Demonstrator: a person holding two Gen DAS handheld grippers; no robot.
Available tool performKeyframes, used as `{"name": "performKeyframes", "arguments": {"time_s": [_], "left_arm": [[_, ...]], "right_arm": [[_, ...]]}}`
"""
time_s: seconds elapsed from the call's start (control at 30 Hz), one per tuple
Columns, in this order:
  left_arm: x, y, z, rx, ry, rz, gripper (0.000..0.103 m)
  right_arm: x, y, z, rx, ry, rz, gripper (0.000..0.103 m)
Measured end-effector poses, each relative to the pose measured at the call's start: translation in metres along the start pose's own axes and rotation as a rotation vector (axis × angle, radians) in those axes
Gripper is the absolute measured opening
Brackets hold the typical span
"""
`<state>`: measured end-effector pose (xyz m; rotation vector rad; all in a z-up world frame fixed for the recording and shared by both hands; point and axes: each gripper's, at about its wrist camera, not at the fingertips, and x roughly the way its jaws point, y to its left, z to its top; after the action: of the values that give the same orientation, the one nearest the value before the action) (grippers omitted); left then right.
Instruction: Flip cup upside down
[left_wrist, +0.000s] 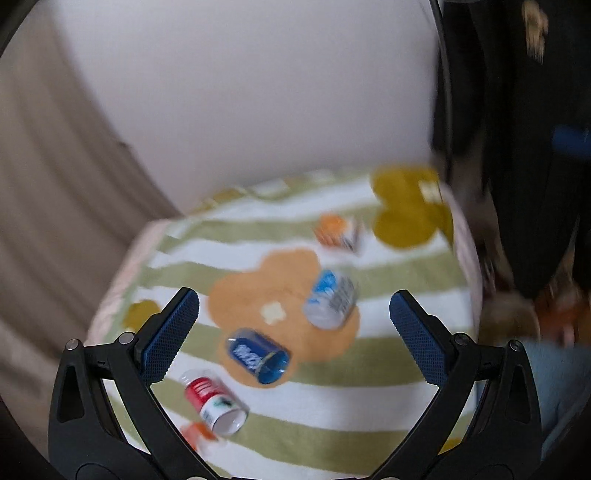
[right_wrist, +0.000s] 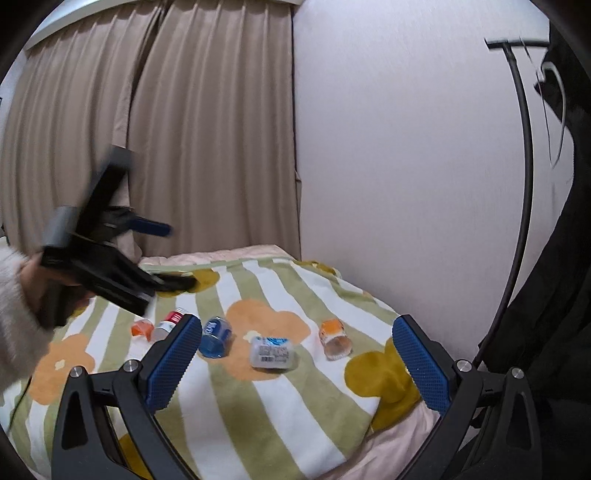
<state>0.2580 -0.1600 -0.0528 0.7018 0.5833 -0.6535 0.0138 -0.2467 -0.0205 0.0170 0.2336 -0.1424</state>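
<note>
Several small cups lie on their sides on a striped flower blanket (left_wrist: 332, 402). In the left wrist view: a red-and-white cup (left_wrist: 214, 402), a dark blue cup (left_wrist: 258, 356), a light blue-and-grey cup (left_wrist: 330, 299), an orange cup (left_wrist: 338, 230) and a small orange piece (left_wrist: 197, 434). The right wrist view shows the same row: red (right_wrist: 170, 325), dark blue (right_wrist: 216, 336), light blue-grey (right_wrist: 273, 352), orange (right_wrist: 334, 339). My left gripper (left_wrist: 293, 325) is open, empty, above the cups; it also shows in the right wrist view (right_wrist: 177, 254). My right gripper (right_wrist: 295, 354) is open and empty, short of the row.
The blanket (right_wrist: 258, 406) covers a pinkish bed (right_wrist: 399, 439) against a white wall (right_wrist: 388, 147). Beige curtains (right_wrist: 147, 129) hang at the back left. Black clothing on a dark stand (right_wrist: 554, 295) hangs at the right. The left wrist view is motion-blurred.
</note>
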Motion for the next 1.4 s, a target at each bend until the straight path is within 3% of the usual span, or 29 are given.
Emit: {"name": "performKeyframes", "arguments": {"time_s": [0.07, 0.23, 0.37, 0.47, 0.53, 0.73, 1.03, 1.23, 1.4], "left_arm": [[0.044, -0.005, 0.004, 0.072, 0.101, -0.066, 0.103], [0.129, -0.017, 0.007, 0.182, 0.266, -0.141, 0.103], [0.175, -0.025, 0.006, 0.253, 0.369, -0.156, 0.101], [0.197, -0.025, 0.004, 0.252, 0.414, -0.180, 0.099], [0.208, -0.027, 0.001, 0.244, 0.447, -0.204, 0.095], [0.228, -0.032, -0.011, 0.239, 0.511, -0.213, 0.060], [0.192, -0.025, -0.015, 0.205, 0.468, -0.198, 0.058], [0.109, -0.016, -0.037, 0.223, 0.431, -0.173, 0.058], [0.045, -0.022, -0.086, 0.238, 0.479, -0.165, 0.058]], "right_arm": [[0.008, -0.006, -0.005, 0.006, 0.013, -0.010, 0.103], [0.026, -0.020, -0.019, 0.021, 0.044, -0.025, 0.103], [0.037, -0.029, -0.028, 0.016, 0.072, -0.037, 0.103], [0.042, -0.036, -0.034, 0.027, 0.077, -0.036, 0.103], [0.045, -0.038, -0.038, 0.039, 0.088, -0.034, 0.103], [0.054, -0.042, -0.048, 0.055, 0.118, -0.027, 0.103], [0.044, -0.036, -0.042, 0.062, 0.098, -0.016, 0.103], [0.025, -0.014, -0.028, 0.042, 0.052, 0.028, 0.103], [0.011, 0.012, -0.020, 0.034, 0.026, 0.100, 0.103]]}}
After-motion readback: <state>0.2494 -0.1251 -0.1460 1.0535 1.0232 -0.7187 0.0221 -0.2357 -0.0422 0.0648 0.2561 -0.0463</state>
